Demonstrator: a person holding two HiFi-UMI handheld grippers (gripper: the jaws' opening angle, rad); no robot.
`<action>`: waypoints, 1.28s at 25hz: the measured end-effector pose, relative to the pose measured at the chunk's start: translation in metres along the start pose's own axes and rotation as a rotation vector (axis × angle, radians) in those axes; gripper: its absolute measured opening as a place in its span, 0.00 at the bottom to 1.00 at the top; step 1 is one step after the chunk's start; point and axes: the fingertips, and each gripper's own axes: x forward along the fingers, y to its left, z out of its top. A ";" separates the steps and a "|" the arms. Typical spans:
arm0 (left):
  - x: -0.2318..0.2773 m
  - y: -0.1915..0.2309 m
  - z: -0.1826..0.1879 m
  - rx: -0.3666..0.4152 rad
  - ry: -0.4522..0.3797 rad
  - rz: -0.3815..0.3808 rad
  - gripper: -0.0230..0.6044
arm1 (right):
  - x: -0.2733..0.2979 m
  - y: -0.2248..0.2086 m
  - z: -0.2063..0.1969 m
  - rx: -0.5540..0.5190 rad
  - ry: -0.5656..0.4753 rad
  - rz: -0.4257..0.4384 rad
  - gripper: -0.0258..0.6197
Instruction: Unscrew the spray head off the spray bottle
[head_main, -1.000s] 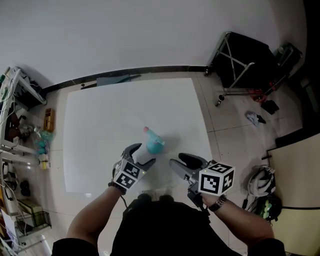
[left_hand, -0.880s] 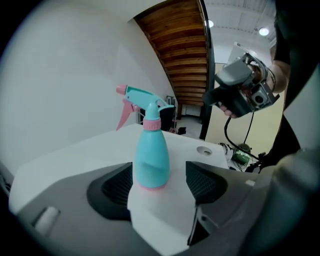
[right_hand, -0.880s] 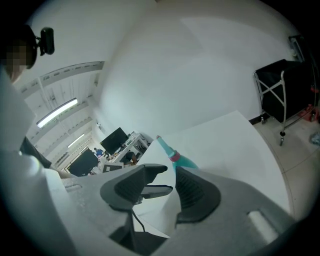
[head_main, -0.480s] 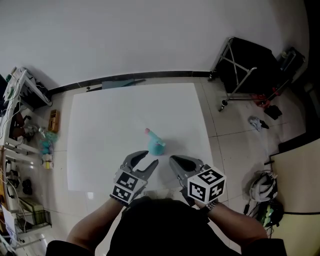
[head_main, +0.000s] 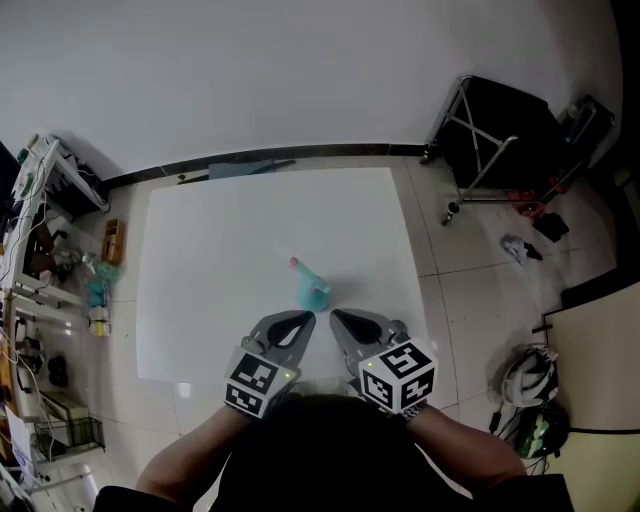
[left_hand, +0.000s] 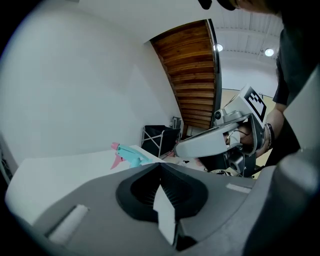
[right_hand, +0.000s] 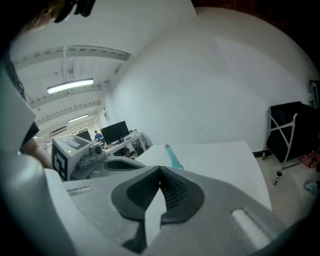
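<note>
Lying mid-frame on the white table (head_main: 200, 240): the spray bottle (head_main: 311, 289), pink tip toward upper left. Too small to tell if head on or off. Low in frame: left gripper (head_main: 303, 319) and right gripper (head_main: 337, 317), fingers just closed together, holding nothing, not touching it.

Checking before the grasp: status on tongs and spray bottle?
Left tongs, right tongs: both just closed, empty. Spray bottle on white surface ahead, untouched. Nothing in the way.
</note>
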 end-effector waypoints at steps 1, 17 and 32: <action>0.001 -0.001 0.002 -0.005 -0.003 -0.003 0.06 | 0.001 0.000 0.001 -0.004 -0.004 0.000 0.03; 0.000 -0.005 0.015 -0.035 -0.024 0.002 0.06 | 0.004 0.005 0.003 -0.060 0.001 0.007 0.03; -0.004 -0.008 0.017 -0.040 -0.029 0.010 0.06 | 0.000 0.007 -0.001 -0.072 0.005 0.006 0.03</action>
